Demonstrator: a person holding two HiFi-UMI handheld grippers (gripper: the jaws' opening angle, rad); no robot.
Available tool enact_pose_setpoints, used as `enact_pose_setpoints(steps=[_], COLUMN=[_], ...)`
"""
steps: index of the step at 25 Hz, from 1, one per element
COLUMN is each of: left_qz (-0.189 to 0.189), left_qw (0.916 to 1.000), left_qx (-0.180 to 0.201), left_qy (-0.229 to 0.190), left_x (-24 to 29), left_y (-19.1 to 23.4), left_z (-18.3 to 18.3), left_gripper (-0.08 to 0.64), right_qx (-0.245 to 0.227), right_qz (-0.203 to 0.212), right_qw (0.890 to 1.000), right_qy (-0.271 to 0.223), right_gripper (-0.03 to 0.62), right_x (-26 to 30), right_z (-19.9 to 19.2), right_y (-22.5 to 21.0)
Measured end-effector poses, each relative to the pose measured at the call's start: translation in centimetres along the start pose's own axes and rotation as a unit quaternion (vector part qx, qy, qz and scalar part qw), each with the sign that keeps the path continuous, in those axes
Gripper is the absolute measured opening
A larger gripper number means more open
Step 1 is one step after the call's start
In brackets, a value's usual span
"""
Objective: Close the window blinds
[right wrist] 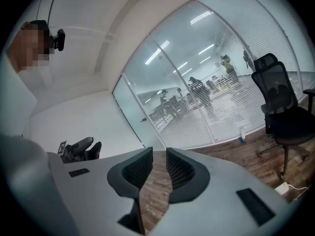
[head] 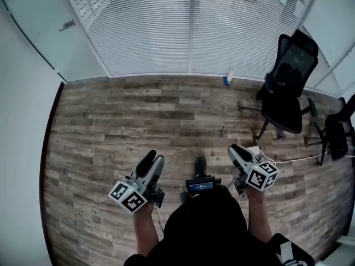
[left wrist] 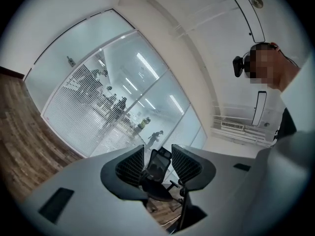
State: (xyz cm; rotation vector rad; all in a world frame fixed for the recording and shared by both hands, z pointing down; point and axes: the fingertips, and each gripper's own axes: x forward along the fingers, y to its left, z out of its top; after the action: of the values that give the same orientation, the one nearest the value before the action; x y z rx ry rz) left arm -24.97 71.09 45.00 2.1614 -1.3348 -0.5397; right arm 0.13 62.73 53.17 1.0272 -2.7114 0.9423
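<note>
White slatted window blinds [head: 166, 26] hang over the glass wall ahead, down to the floor. In the gripper views the blinds [left wrist: 78, 102] [right wrist: 231, 112] cover the lower glass, and people and ceiling lights show through the slats. My left gripper [head: 153, 158] [left wrist: 158, 156] is held low at the left, open and empty. My right gripper [head: 238, 150] [right wrist: 159, 154] is at the right, jaws a narrow gap apart with nothing between them. Both are well short of the blinds. The left gripper [right wrist: 81, 149] also shows in the right gripper view.
A black office chair [head: 285, 87] [right wrist: 280, 107] stands at the right near the glass, with a second one [head: 335, 132] further right. A small bottle [head: 227, 78] stands on the floor by the blinds. A glass door with a handle [head: 67, 24] is at the left. A white cable and box [head: 254, 148] lie by my right side.
</note>
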Motion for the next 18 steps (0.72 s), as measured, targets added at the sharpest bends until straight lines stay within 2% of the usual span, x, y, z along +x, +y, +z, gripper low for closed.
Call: enact_pose_setpoints(steps=[6, 13, 18], left_qz=[0.044, 0.034, 0.034], left_qw=[0.9988, 0.9956, 0.9943], left_qx=[0.022, 0.083, 0.076], left_qy=[0.001, 0.026, 0.066], left_x=[3.5, 13.4, 17.9], left_y=[3.9, 4.5, 5.7], left_z=[2.1, 7.0, 6.1], left_gripper=[0.189, 0.189, 0.189], right_qx=[0.025, 0.007, 0.003], right_qz=[0.041, 0.063, 0.056], right_qw=[0.999, 0.997, 0.997], right_qy=[0.007, -0.048, -0.047], right_gripper=[0.092, 0.092, 0.092], right_x=[7.8, 14.8, 16.6], right_z=[1.3, 10.7, 12.5], right_y=[-4.0, -9.3, -12.4])
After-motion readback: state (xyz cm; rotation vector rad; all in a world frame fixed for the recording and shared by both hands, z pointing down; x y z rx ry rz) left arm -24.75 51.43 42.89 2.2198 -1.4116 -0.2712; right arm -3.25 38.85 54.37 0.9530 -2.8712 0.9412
